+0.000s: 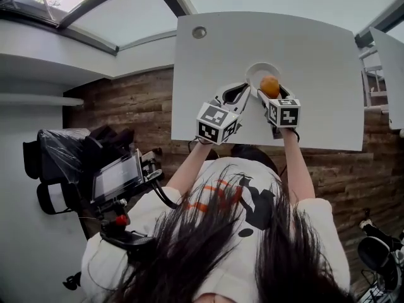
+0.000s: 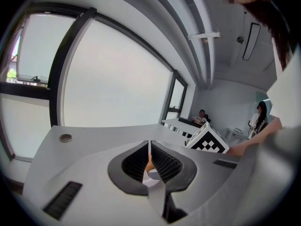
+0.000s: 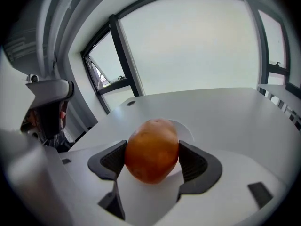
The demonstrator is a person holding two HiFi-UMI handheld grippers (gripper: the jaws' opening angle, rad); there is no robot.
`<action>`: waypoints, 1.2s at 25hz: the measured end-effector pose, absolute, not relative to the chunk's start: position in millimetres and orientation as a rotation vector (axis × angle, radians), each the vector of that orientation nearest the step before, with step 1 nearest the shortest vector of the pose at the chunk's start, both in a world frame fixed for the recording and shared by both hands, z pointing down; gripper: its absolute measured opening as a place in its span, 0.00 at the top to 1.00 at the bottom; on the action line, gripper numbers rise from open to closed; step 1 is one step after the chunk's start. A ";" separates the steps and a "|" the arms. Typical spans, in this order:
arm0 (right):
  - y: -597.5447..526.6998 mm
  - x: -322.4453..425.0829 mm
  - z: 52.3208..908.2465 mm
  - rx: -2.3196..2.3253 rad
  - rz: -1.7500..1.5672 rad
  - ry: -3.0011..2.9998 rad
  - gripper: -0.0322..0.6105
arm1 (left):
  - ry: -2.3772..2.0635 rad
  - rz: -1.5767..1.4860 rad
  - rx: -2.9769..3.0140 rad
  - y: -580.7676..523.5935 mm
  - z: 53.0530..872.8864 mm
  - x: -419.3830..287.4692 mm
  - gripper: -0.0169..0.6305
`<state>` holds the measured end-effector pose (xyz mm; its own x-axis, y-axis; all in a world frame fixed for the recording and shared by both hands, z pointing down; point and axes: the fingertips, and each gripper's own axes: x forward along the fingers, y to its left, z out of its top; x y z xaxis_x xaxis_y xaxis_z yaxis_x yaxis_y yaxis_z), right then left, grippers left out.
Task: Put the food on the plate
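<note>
Right gripper point(image 3: 152, 163): jaws clamped on both sides of round, smooth orange-brown food point(image 1: 269, 85), held over near edge of round white plate point(image 1: 255, 72). Left gripper point(image 2: 149, 163): jaws pressed together, empty, just left of plate. Black-and-white square-marker cubes point(image 1: 216, 123) nearer person than plate. Plate on white table point(image 1: 322, 55).

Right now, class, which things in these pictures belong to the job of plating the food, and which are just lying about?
Job in hand:
- food, clamped in the right gripper
- plate
- left gripper, jaws together, beside the plate
- table under the plate

Lying about:
- grommet in the table
- black camera gear beside the person
</note>
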<state>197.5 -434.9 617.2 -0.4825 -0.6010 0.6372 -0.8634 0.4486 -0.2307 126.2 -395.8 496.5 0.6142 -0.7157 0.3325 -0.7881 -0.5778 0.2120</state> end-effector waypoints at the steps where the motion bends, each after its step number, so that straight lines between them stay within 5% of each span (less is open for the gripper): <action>1: -436.3 197.0 621.8 1.214 0.740 -2.225 0.40 | -1.209 0.305 2.503 -396.0 497.4 126.5 0.96; 30: -440.4 198.4 642.6 1.222 0.758 -2.200 0.40 | -1.190 0.341 2.497 -392.4 507.6 123.3 0.96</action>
